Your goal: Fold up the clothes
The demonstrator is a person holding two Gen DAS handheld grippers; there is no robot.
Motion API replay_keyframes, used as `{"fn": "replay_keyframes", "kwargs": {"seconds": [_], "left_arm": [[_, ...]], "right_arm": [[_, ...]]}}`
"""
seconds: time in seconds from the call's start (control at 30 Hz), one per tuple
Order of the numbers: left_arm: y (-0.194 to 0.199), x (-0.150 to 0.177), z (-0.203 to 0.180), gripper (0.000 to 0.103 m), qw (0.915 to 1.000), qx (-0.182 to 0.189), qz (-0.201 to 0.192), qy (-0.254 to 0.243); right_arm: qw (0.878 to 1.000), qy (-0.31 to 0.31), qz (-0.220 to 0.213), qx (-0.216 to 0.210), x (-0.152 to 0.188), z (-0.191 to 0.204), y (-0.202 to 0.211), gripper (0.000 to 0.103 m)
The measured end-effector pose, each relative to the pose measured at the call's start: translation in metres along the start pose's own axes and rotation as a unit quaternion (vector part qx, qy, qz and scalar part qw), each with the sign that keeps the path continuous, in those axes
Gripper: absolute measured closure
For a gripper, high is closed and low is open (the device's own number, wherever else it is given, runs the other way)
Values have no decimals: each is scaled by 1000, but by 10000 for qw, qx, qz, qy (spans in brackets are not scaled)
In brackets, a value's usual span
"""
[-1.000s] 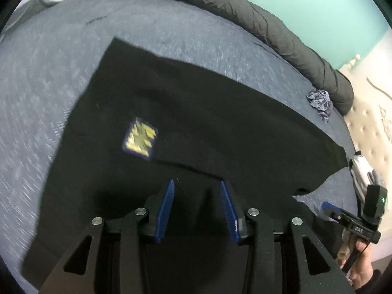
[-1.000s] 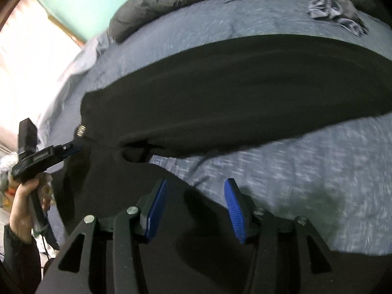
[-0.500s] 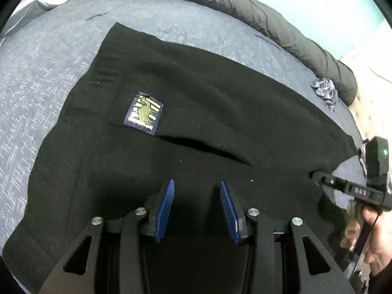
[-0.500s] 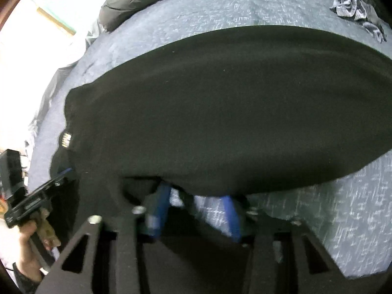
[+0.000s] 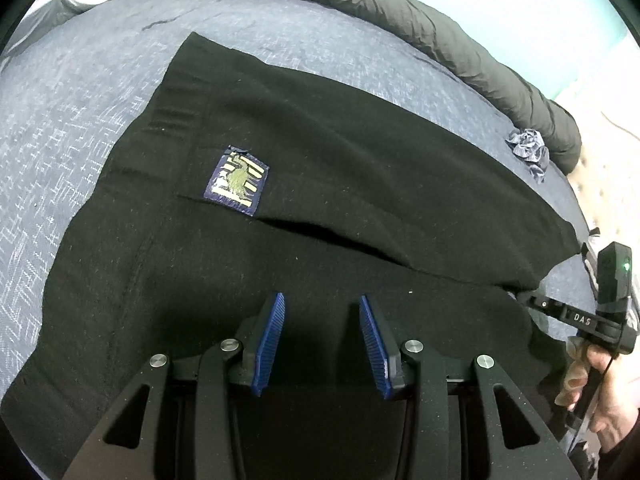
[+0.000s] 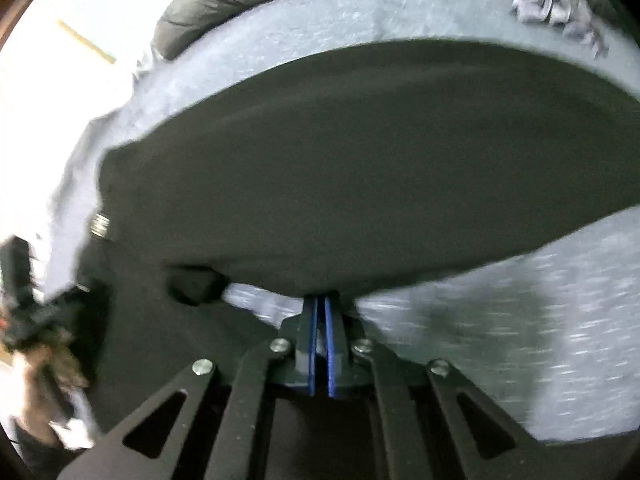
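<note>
Between the right gripper's [image 6: 321, 304] 2 blue pads, pressed together, sits the near hem of the black knit garment [image 6: 360, 168]. Left gripper [image 5: 322, 320] pads stand apart above it. Its long axis runs left-right across the grey-blue bed [image 5: 60, 120].

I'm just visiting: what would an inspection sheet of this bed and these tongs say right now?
Surface: bed with blue-grey patterned cover.
Job's things: black garment spread flat, woven label facing up.
Clutter: small crumpled grey cloth near the far edge.
Tongs: left tongs open above the garment; right tongs shut on the garment's near edge.
Cables: thin cord by the right hand.
Surroundings: dark grey duvet roll, turquoise wall, tufted headboard.
</note>
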State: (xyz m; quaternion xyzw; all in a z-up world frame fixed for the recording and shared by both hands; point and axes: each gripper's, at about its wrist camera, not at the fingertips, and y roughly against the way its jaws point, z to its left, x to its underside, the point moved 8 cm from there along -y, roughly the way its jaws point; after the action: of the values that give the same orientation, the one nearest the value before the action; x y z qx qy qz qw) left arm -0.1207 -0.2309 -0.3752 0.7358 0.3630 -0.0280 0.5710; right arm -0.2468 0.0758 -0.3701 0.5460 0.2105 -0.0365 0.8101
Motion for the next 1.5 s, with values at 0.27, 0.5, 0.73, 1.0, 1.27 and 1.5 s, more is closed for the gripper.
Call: {"fn": "replay_keyframes", "kwargs": {"seconds": [0.27,0.5,0.73,1.0,1.27,1.5], "left_arm": [[-6,-2,-5,54,10000,10,-19,37],[-2,3,1,54,10000,51,-24,63],[-1,4,4,54,9999,107,4,70],[-2,4,3,54,9999,118,24,80],[0,6,1,52,10000,41,15,46],[-2,5,-2,48,10000,0,43,-19]], "right_arm": [[9986,78,-287,-429,-12,19,21,73],[9986,294,-193,-396,-18,36,3,61],[9997,245,-7,42,-27,20,-25,98],[9997,144,-154,152,-15,-11,-2,102],[9982,-188,-387,429,8,-87,63,99],[9908,-752,-496,1007,45,-188,132,69]]}}
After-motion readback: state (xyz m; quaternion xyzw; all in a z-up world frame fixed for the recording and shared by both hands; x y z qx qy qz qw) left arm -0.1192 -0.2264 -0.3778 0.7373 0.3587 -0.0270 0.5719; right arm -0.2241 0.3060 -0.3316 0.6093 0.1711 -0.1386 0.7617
